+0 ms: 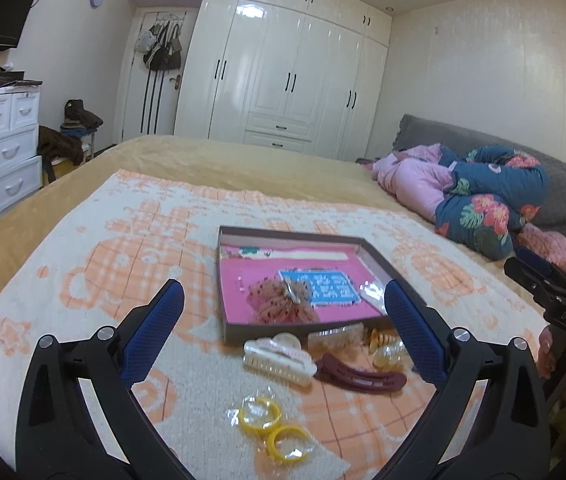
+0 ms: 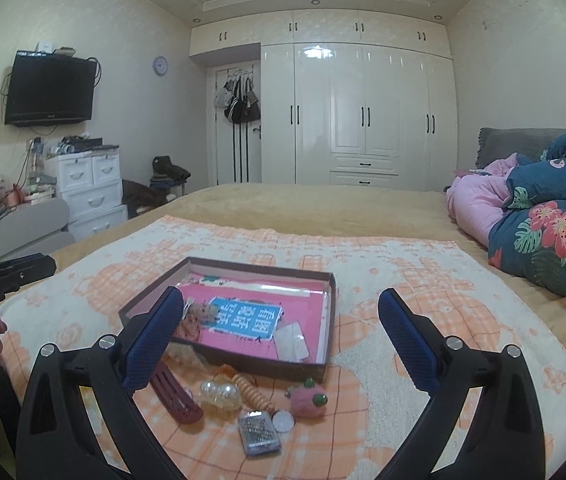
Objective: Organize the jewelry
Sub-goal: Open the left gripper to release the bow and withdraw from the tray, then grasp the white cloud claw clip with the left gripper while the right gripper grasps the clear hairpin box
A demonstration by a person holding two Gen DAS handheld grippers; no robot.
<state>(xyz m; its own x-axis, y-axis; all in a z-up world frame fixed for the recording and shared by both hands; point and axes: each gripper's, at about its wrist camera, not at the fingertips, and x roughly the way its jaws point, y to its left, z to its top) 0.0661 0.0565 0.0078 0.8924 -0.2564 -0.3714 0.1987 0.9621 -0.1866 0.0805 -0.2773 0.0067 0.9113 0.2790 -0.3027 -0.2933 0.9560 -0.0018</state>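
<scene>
Orange-and-white checked blanket (image 1: 95, 248) covers the bed where a shallow cardboard box (image 1: 357, 240) with a pink lining sits, hair accessories scattered just in front of it. From the left, the left gripper (image 1: 283, 312) hovers with its fingers spread wide and empty; its view alone shows two yellow rings (image 1: 271, 424) in clear wrap and a white claw clip (image 1: 279, 358). Both views catch one maroon barrette (image 2: 175, 394). The right gripper (image 2: 281, 316), likewise spread and empty, alone sees a pink fuzzy bauble (image 2: 307, 396) and a small clear case (image 2: 259, 432).

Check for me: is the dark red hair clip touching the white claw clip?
Touching, as far as the left wrist view shows: the dark red hair clip meets the right end of the white claw clip, with no towel visible between them.
</scene>
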